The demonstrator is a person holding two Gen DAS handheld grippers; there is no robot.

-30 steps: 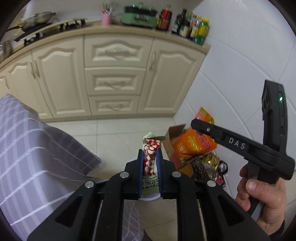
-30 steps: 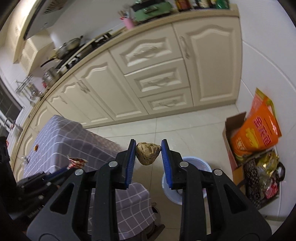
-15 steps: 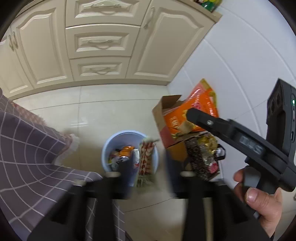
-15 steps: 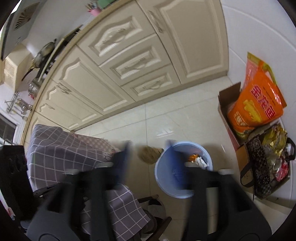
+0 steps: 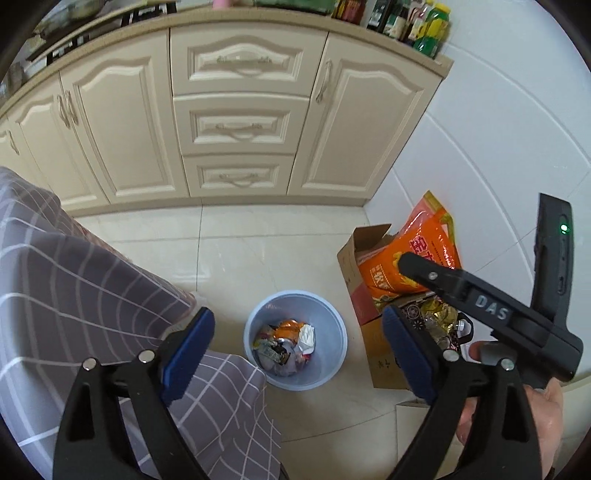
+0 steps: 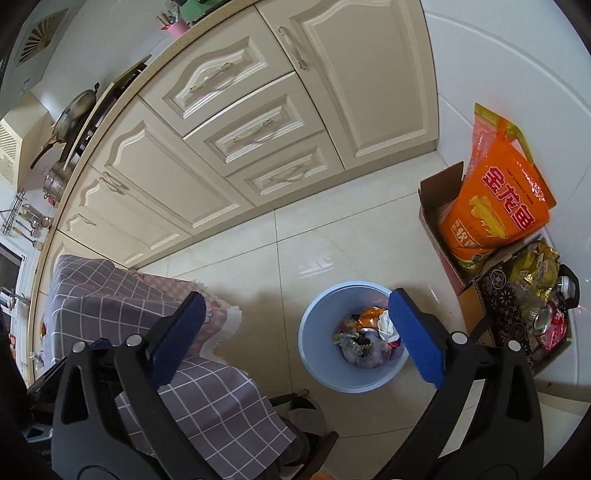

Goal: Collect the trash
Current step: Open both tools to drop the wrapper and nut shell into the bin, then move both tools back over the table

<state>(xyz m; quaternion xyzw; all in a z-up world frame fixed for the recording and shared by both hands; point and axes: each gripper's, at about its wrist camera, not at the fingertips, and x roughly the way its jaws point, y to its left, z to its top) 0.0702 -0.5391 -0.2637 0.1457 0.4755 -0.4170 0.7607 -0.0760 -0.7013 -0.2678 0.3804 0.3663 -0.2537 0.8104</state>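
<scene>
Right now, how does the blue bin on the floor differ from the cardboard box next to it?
The blue bin is round plastic; the cardboard box is square-cornered with its flaps open. The bin holds crumpled wrappers and paper; the box holds an upright orange bag. The bin stands out on the tiles; the box sits against the wall. Both stand open-topped on the floor.

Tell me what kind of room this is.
A home kitchen, most likely: cream cabinets and drawers under a counter, a pan on the stove, and condiment bottles at the counter's end.
</scene>
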